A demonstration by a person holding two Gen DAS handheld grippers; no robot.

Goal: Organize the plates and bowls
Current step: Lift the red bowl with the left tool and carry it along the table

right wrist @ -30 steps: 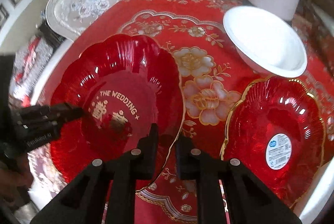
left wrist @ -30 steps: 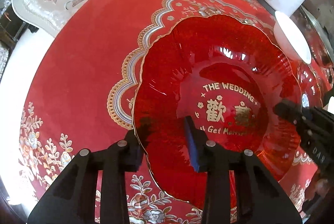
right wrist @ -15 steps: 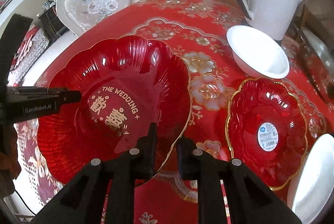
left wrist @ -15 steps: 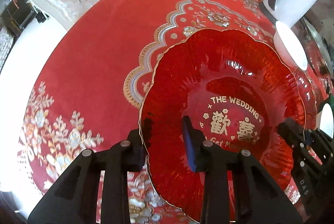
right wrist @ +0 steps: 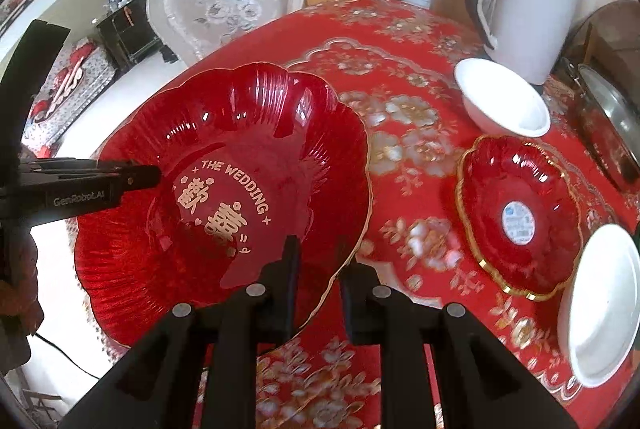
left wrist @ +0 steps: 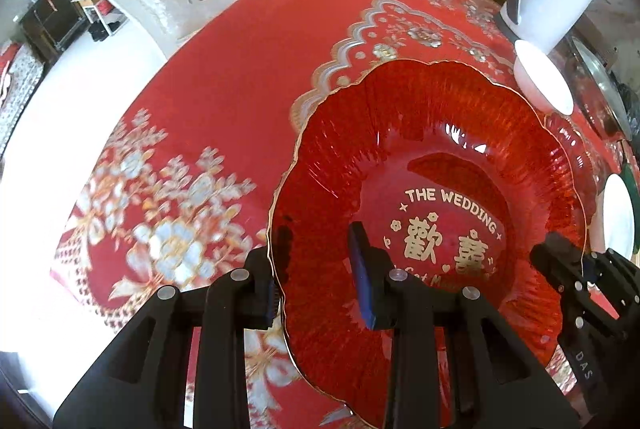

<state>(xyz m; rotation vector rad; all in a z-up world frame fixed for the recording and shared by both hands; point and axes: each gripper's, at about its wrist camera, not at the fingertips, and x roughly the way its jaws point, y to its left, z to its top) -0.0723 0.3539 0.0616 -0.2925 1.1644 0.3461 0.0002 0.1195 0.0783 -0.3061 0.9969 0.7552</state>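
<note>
A large red scalloped plate (left wrist: 420, 157) with gold "THE WEDDING" lettering is held above the red tablecloth; it also shows in the right wrist view (right wrist: 248, 149). My left gripper (left wrist: 320, 269) is shut on its near rim, one finger above and one below. My right gripper (right wrist: 320, 269) is shut on the opposite rim and also shows in the left wrist view (left wrist: 560, 265). A smaller red plate (right wrist: 520, 213) with a sticker, a white bowl (right wrist: 504, 101) and a white plate (right wrist: 600, 301) lie on the table to the right.
A white electric kettle (right wrist: 528, 1) stands at the back right beside the bowl. A metal-lidded dish (right wrist: 612, 117) sits at the far right edge. A cream upholstered chair (right wrist: 228, 1) stands behind the table. The tablecloth (left wrist: 224, 77) spreads out to the left.
The large red plate has risen off the table with both grippers on its rim, and both cameras have pulled back and up, so more of the table and chair shows.
</note>
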